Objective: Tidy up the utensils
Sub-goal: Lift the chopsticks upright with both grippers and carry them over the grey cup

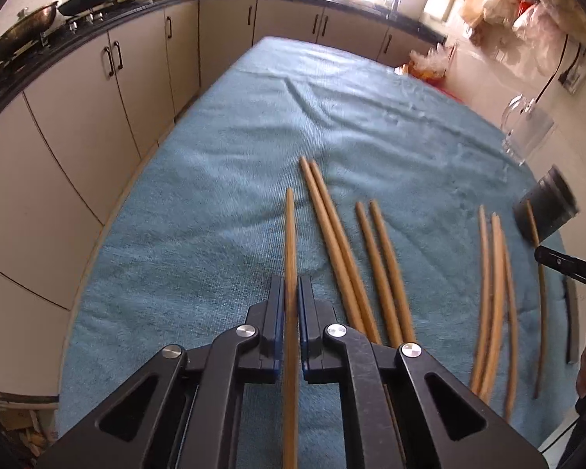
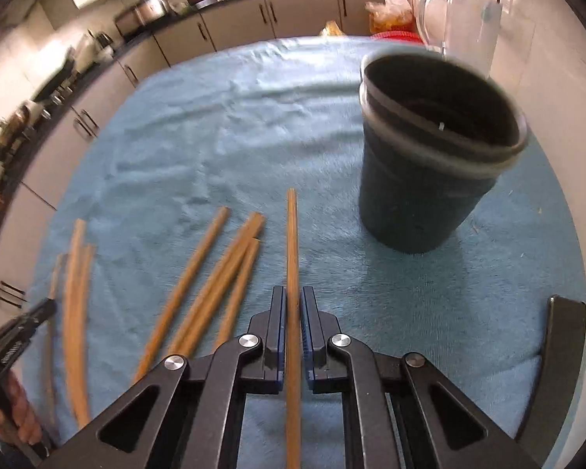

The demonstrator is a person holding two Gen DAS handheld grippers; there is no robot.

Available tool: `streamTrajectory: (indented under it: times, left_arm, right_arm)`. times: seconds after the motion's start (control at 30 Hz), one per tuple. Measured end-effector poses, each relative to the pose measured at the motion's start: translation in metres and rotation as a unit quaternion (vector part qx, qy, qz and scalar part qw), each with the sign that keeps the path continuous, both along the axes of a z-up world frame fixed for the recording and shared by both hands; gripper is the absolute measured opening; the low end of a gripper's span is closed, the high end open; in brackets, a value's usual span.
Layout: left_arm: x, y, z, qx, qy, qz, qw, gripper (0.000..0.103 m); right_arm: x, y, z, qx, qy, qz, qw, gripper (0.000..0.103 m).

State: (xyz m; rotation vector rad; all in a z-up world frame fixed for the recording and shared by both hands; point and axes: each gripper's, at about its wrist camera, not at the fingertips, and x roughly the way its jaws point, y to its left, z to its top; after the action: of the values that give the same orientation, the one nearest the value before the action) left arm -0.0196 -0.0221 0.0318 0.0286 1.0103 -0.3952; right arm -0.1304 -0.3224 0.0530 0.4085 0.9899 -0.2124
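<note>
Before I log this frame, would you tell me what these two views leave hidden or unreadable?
- Left wrist view: the near end of the held chopstick runs under the left gripper.
- Left wrist view: the dark cup is blurred and partly covered by a chopstick.
- Right wrist view: the cup's bottom is too dark to read.
- Right wrist view: the loose chopsticks at left are motion-blurred; count uncertain.

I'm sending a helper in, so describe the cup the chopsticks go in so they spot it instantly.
Find the blue towel covering the table. At its right side, beside the clear jug, stands the dark round cup, upright and open-topped, the only dark container there.
</note>
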Motion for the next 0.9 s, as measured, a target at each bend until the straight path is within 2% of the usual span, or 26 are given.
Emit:
streamTrajectory:
  times: [0.17,0.33,0.57,0.9]
  left_arm:
    - [-0.020,0.009,0.036,-0.035,-0.036,0.007,0.9987,0.006]
    - [-0.045,0.006,0.069,-0.061,-0.073,-0.002,0.9955,0.006]
    - [-0.074,-0.002,0.100,-0.076,-0.106,-0.022,0.9912,0.006]
    - [-0.096,-0.006,0.119,-0.080,-0.117,-0.032,0.9894,0.006]
  right_arm:
    - [-0.046,0.016,0.046,-0.017,-0.097,-0.008,0.995,0.008]
    - [-0.092,0.025,0.072,-0.030,-0.163,-0.021,0.986,0.008]
    - [-0.113,0.030,0.085,-0.039,-0.197,-0.021,0.979,0.008]
    - [-0.135,0.027,0.092,-0.030,-0.217,-0.026,0.975,0.008]
